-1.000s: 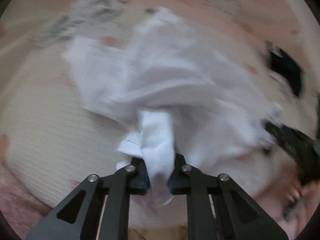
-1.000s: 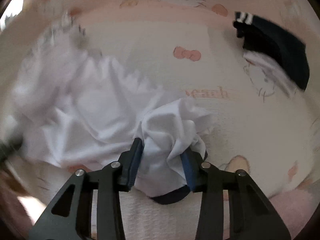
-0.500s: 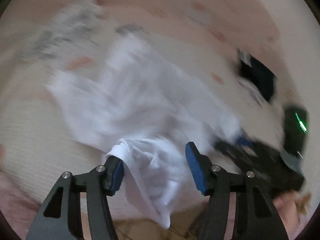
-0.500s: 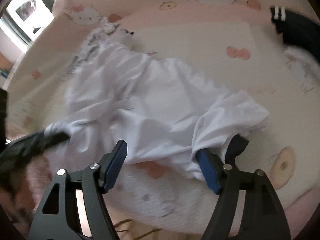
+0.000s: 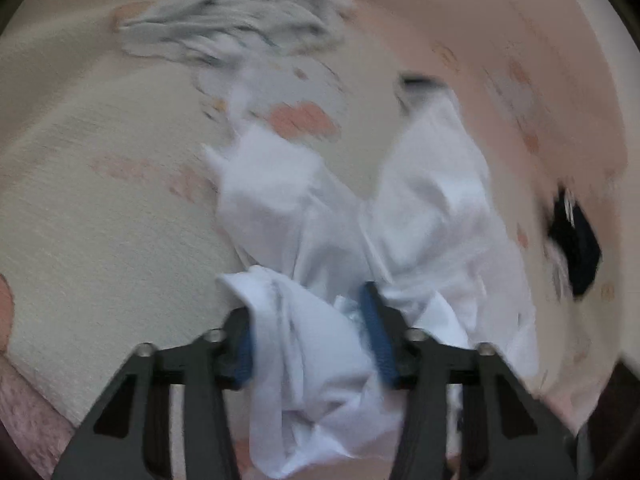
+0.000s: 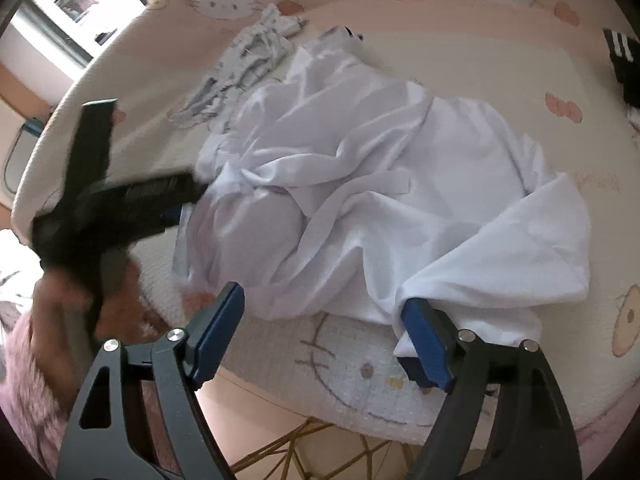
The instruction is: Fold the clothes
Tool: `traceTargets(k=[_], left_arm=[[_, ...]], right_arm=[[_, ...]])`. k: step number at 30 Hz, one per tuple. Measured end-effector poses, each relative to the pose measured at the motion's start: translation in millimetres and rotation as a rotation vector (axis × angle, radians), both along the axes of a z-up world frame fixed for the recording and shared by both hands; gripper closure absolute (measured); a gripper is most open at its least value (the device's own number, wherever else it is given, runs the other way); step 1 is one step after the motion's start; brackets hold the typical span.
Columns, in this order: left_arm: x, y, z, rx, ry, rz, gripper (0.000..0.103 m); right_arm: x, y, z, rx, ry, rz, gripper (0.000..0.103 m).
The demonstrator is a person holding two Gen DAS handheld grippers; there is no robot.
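Nearest of all, the left claw (image 5: 310, 340) is closing its jaws, a bunched wad of the white garment (image 6: 360, 184) filling the gap between the blue pads; I judge the cloth caught, though blur hides just how firmly. The right claw (image 6: 324, 336) stands apart and is opening wider, nothing between the pads; a corner of the white cloth only drapes over its right finger (image 6: 426, 344) at the bed's near edge. So the garment lies crumpled across the middle of the bed (image 6: 360, 380), reaching down to that near edge. The step in hand, I'd say, is regrasping and spreading the piece flat, not folding yet. The next move calls for the right claw to find a clean hem or corner, close on it, and pull away from the left so the wrinkles drop out. Further off, a grey-patterned garment (image 6: 248, 64) sits towards the far left corner, touching the white one. A dark garment with white stripes (image 6: 624, 64) lies at the right edge. The bedcover shows cartoon cat faces and bows; one pink word near the right is too faint to read.
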State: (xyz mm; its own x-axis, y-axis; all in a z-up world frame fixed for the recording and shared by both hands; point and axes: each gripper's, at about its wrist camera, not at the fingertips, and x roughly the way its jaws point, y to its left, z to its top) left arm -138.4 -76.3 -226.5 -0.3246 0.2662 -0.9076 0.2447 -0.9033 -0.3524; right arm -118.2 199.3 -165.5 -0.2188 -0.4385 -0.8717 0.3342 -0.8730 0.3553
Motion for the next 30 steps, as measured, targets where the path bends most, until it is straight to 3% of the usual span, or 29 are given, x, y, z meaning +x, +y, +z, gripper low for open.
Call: traceTargets(k=[3,5,6,11,16,21,22,24,26,27,28,29,30], left_arm=[[17,19,5,0.085,-0.060,-0.110,0.068],[29,14,15,0.158,-0.057,-0.099,0.060],[33,7,23,0.165,-0.042,-0.075,0.053],[32,-13,60,0.197,0.081,0.001,0.046],[13,37,64,0.090,0.137,-0.118,0.044],[-17,93,59,-0.062,0.219,-0.246,0.043],[-27,102,53,-0.103,0.208,-0.252,0.043],[-45,118,38,-0.184,0.177,-0.260,0.043],[-57,121,21,-0.216,0.112,-0.247,0.044],[-62,122,12,-0.229,0.078,-0.239,0.055],[-62,115,4,-0.176,0.040,-0.203,0.066],[-59,105,-3,-0.103,0.002,-0.159,0.087],[-57,95,-11,-0.031,-0.036,-0.115,0.089]], right_arm=[[-10,30,10,0.061,0.042,-0.132,0.026],[-17,63,24,0.065,0.085,-0.213,0.026],[-20,80,30,0.068,0.106,-0.253,0.026],[-34,132,21,0.249,0.118,-0.340,0.024],[-42,146,-21,0.220,-0.014,-0.336,0.024],[-40,134,-32,0.188,-0.001,-0.264,0.016],[-38,132,-32,0.174,0.008,-0.247,0.019],[-33,126,-29,0.123,0.011,-0.199,0.036],[-24,119,-27,0.073,-0.013,-0.126,0.060],[-20,115,-26,0.047,-0.026,-0.090,0.063],[-15,112,-25,0.013,-0.043,-0.062,0.069],[-10,108,-25,-0.021,-0.061,-0.033,0.074],[-5,105,-24,-0.056,-0.078,-0.005,0.076]])
